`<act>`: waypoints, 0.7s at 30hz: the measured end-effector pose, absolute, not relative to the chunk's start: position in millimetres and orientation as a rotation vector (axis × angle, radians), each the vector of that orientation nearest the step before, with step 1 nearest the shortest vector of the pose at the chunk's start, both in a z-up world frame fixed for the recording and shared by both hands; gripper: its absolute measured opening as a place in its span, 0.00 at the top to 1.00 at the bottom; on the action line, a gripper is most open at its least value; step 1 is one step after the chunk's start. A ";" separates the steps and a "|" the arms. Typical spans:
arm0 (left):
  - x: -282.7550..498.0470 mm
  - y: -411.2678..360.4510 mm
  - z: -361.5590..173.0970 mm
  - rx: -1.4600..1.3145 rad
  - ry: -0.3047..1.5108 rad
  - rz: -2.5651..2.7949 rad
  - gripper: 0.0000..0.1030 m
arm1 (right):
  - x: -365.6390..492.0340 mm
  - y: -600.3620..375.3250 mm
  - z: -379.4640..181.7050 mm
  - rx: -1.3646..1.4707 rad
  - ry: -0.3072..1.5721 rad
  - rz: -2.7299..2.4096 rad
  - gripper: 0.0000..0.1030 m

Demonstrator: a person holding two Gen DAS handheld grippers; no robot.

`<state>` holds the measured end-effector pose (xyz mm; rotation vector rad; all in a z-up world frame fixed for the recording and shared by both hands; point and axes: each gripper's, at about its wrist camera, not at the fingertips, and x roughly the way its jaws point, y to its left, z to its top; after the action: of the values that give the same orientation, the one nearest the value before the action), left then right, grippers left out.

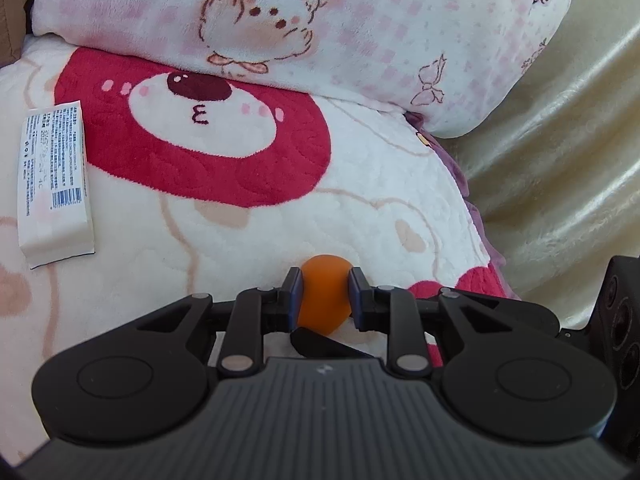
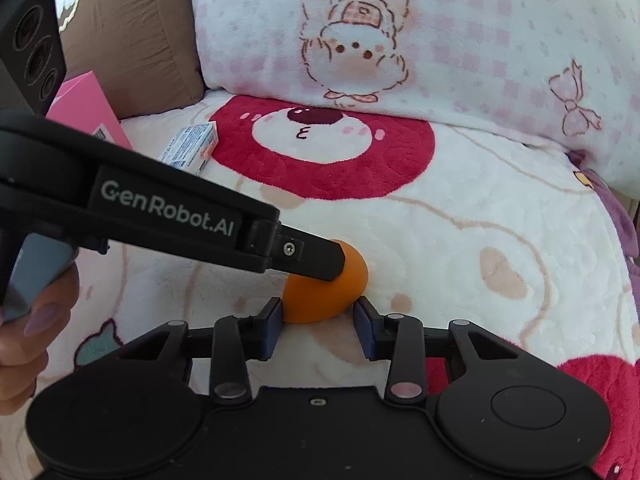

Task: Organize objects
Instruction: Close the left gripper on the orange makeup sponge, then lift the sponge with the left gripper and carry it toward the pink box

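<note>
An orange ball (image 1: 323,300) lies on a white fleece blanket (image 1: 240,240) printed with a red bear. My left gripper (image 1: 325,286) is shut on it, one blue pad pressing each side. In the right wrist view the same orange ball (image 2: 320,300) sits between the tips of my right gripper (image 2: 320,312), whose pads touch its near flanks. The left gripper's black finger (image 2: 316,258) reaches in from the left and covers the ball's upper left. A white printed packet (image 1: 54,184) lies flat at the left; the right wrist view shows it as a small pack (image 2: 188,148).
A pink and white cartoon pillow (image 1: 320,20) lies across the back. A brown cushion (image 2: 132,32) and a pink box (image 2: 90,108) stand at the far left. Cream cloth (image 1: 560,180) hangs on the right. A person's hand (image 2: 36,320) holds the left gripper's handle.
</note>
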<state>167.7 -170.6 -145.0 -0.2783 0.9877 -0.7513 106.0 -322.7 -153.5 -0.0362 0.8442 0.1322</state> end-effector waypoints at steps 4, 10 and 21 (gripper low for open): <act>163.5 -165.4 -141.0 -0.287 0.987 -0.767 0.77 | 100.6 -312.7 -149.1 -0.125 0.826 0.146 0.59; 151.7 -160.1 -135.7 -0.262 1.014 -0.770 0.77 | 98.7 -312.4 -138.3 -0.119 0.817 0.179 0.61; 137.0 -147.2 -116.0 -0.232 1.028 -0.767 0.77 | 86.8 -302.7 -122.0 -0.117 0.820 0.244 0.61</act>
<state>137.0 -147.2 -116.0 -0.2323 1.0280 -0.7671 86.8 -302.7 -122.0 -0.1172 0.8200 0.2436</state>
